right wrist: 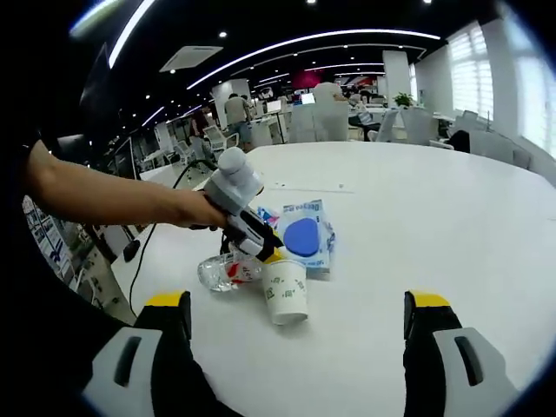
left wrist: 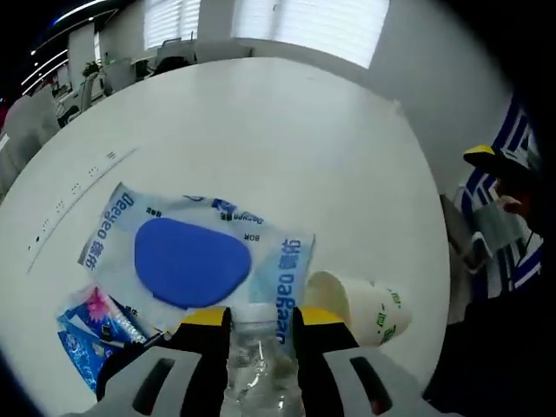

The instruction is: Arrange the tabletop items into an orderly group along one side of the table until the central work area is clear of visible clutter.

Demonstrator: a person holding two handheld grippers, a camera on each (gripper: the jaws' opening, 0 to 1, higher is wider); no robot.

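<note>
Left hand-held gripper (left wrist: 262, 326) is clamped on a clear plastic bottle (left wrist: 261, 365) lying on the white surface (left wrist: 261, 139), just beside a tipped paper cup (left wrist: 365, 308) and a wipes pack (left wrist: 195, 256). Right hand-held gripper (right wrist: 295, 317) hangs wide open, holding nothing, near the cup.

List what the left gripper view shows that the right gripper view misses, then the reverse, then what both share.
Left gripper view alone: the bottle's neck clamped between its own jaws, and small blue packets beside the wipes pack.

Right gripper view alone: the person's arm carrying the left gripper, the right gripper's own wide-open jaws with nothing between them, and the office behind.

Both: the white table, wipes pack, paper cup and bottle.
</note>
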